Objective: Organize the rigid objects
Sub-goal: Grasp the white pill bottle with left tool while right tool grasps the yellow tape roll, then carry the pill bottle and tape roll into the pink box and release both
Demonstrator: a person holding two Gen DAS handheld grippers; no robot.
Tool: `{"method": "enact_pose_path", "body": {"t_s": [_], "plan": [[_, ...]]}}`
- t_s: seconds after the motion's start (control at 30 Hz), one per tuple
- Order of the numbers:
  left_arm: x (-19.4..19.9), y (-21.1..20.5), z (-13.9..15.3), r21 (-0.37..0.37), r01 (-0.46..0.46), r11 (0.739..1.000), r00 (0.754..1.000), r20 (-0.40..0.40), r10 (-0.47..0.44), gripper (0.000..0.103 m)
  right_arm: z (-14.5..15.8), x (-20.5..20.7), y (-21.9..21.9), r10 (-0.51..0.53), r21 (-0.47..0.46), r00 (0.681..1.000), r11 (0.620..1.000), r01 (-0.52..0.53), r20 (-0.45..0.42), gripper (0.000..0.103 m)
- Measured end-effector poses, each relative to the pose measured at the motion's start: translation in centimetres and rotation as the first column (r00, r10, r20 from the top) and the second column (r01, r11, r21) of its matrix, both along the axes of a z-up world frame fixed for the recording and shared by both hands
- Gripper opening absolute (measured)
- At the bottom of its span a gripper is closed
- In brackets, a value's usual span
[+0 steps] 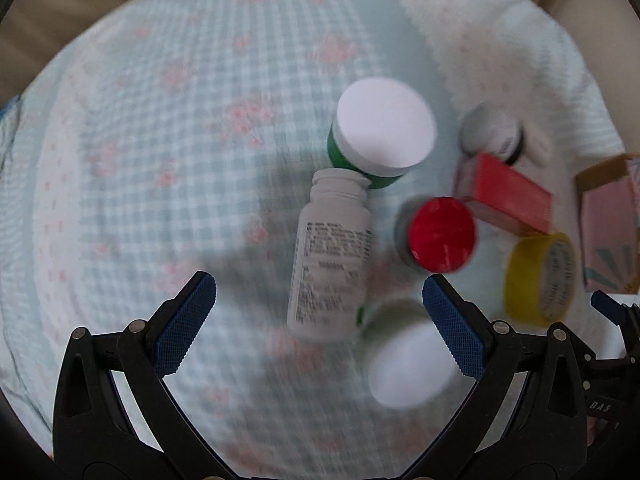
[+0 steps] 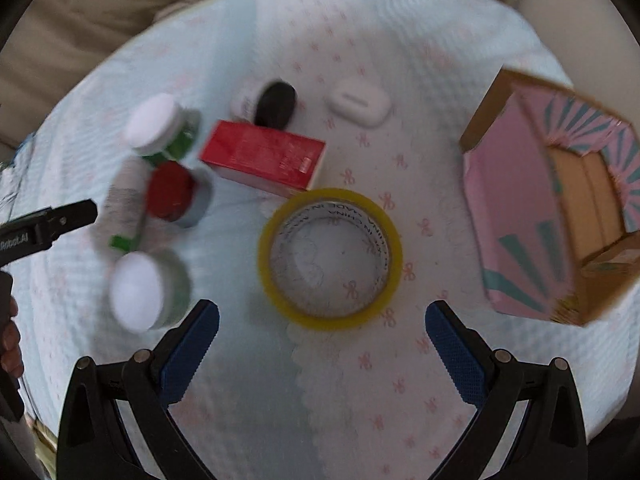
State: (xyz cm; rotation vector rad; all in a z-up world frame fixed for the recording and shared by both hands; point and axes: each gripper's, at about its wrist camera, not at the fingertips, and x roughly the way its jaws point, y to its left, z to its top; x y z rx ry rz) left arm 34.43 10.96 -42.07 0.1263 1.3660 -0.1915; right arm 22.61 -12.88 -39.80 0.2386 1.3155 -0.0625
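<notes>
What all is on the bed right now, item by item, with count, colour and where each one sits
white bottle: 1, white with printed label, lying on its side, middle of the cluster
green jar: 1, green with white lid, upright, at the bottle's neck end
red-lidded jar: 1, red lid, beside the bottle
white-lidded jar: 1, pale green, at the bottle's base end
red box: 1, red, lying flat behind the tape roll
tape roll: 1, yellow, flat, ahead of the right gripper
black-capped jar: 1, white, behind the red box
white case: 1, white, far side
pink box: 1, pink and teal, open, right edge
bedspread: 1, pale blue, pink bows
left gripper: open, empty
right gripper: open, empty
</notes>
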Motion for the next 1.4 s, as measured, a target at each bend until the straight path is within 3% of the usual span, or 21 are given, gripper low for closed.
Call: {"method": "enact_pose_path", "body": {"t_s": [0.23,0.3,0.4,0.47,0.5,0.53,0.7,0.83,1.07,1.23,1.4], "plan": [[1.9,-0.5,-3.9,0.047,0.031,0.998,0.998,-0.057,-0.028,0.098,-4.5,2.1,-0.4,-0.041,0.029,0.992,0.999,0.044,-0.123,0.103],[2.3,-0.7,-4.8,0.043,0.028,0.999,0.996,-0.081,-0.024,0.093,-5.1,2.5,-0.4,-0.039,0.026,0.99,0.999,0.043,-0.133,0.103],[2.9,-0.9,-5.7,0.039,0.027,0.999,0.994,-0.103,-0.022,0.076,-5.8,3.5,-0.6,-0.041,0.013,0.988,0.999,0.043,-0.15,0.103],[3.2,-1.2,-6.2,0.037,0.034,0.999,0.993,-0.115,-0.03,0.055,-6.3,3.9,-0.6,-0.044,0.01,0.986,0.999,0.046,-0.163,0.103],[3.2,-1.5,-6.3,0.023,0.044,0.999,0.992,-0.118,-0.041,0.051,-6.4,4.1,-0.6,-0.045,0.008,0.985,0.999,0.047,-0.165,0.101],[3.3,-1.8,-6.4,0.014,0.049,0.999,0.992,-0.119,-0.047,0.047,-6.4,4.2,-0.5,-0.042,0.016,0.986,0.999,0.045,-0.161,0.097],[3.0,-2.5,-6.4,0.009,0.052,0.999,0.993,-0.102,-0.051,0.047,-6.5,4.5,0.0,-0.036,0.01,0.987,0.999,0.038,-0.157,0.096],[1.5,-1.4,-4.7,-0.003,0.043,0.999,0.996,-0.082,-0.044,0.047,-6.4,4.3,-0.1,-0.034,0.009,0.988,0.999,0.036,-0.149,0.096],[-1.1,0.4,-1.6,-0.019,0.01,1.0,1.0,-0.022,-0.01,0.047,-3.4,3.4,0.7,0.01,-0.019,0.996,1.0,-0.012,-0.093,0.096],[-3.5,1.1,3.3,-0.048,-0.02,0.999,0.999,0.039,0.022,0.047,0.4,1.8,0.6,0.016,0.007,0.999,1.0,-0.015,-0.033,0.096],[-6.5,-0.5,10.3,-0.094,-0.001,0.996,0.993,0.12,0.012,0.047,6.5,-0.4,-0.8,0.02,0.049,0.998,0.999,-0.022,0.051,0.096]]}}
